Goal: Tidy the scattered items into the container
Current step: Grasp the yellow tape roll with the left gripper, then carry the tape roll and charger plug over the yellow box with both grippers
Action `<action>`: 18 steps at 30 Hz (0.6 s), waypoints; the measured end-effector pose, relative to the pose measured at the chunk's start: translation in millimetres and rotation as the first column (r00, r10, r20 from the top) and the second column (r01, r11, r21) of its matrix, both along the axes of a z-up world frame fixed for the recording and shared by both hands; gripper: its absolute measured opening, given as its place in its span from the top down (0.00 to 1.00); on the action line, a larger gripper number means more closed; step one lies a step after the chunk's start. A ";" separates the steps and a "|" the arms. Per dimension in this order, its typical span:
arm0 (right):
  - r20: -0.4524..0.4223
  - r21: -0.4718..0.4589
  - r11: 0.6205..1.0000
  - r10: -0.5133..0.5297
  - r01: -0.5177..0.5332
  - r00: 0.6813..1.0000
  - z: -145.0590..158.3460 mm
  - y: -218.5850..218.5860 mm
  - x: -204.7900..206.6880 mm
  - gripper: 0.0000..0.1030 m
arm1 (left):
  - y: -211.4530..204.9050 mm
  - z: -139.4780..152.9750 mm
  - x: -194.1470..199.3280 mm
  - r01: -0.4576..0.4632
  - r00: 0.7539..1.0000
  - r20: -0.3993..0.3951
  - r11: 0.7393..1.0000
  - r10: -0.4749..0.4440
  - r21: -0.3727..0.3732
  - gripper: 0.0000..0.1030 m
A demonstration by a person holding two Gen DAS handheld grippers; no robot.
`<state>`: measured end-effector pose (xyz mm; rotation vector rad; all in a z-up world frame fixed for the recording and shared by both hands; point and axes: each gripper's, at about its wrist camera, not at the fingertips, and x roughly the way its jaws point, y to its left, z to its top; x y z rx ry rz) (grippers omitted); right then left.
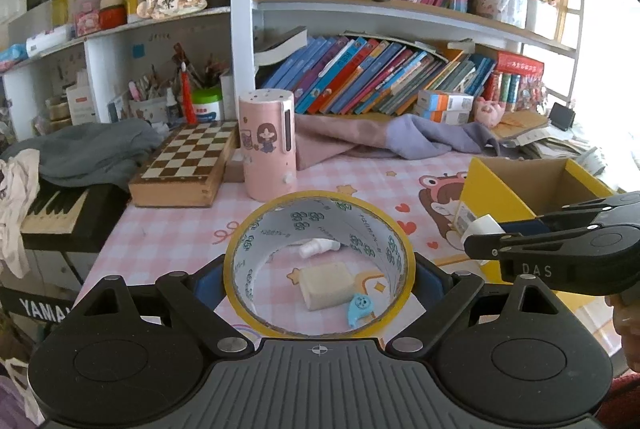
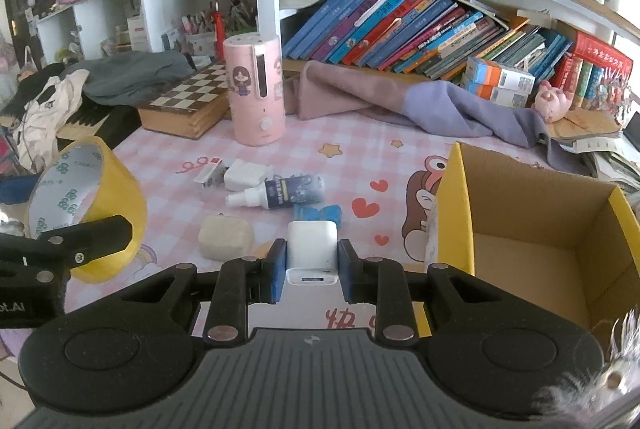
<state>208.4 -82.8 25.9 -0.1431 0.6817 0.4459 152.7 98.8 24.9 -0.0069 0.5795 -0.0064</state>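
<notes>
Tidying barely begun: yellow cardboard box (image 2: 532, 253) shows no items inside.
Left gripper (image 1: 319, 279) clamps a wide yellow tape roll (image 1: 320, 225); right gripper (image 2: 312, 265) pinches a small white plastic charger block (image 2: 312, 249), left of the box. Spray bottle (image 2: 276, 192), beige block (image 2: 226, 239) and blue clip (image 2: 318, 213) remain on the mat.

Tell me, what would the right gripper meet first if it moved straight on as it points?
Probably the blue bow-shaped piece on the mat, just past the white charger that the right gripper holds; depth is uncertain.
</notes>
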 end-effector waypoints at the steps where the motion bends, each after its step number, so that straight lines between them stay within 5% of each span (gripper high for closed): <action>1: 0.004 0.001 1.000 -0.004 0.004 1.000 1.3 -1.8 -3.7 0.76 | 1.1 2.3 -3.1 0.002 1.000 0.005 1.000 -0.002 -0.003 0.10; 18: -0.015 0.012 0.999 -0.032 0.032 0.999 -8.0 -15.8 -116.2 0.76 | -9.4 -3.4 -94.5 0.056 0.998 -0.016 0.998 -0.056 -0.021 0.10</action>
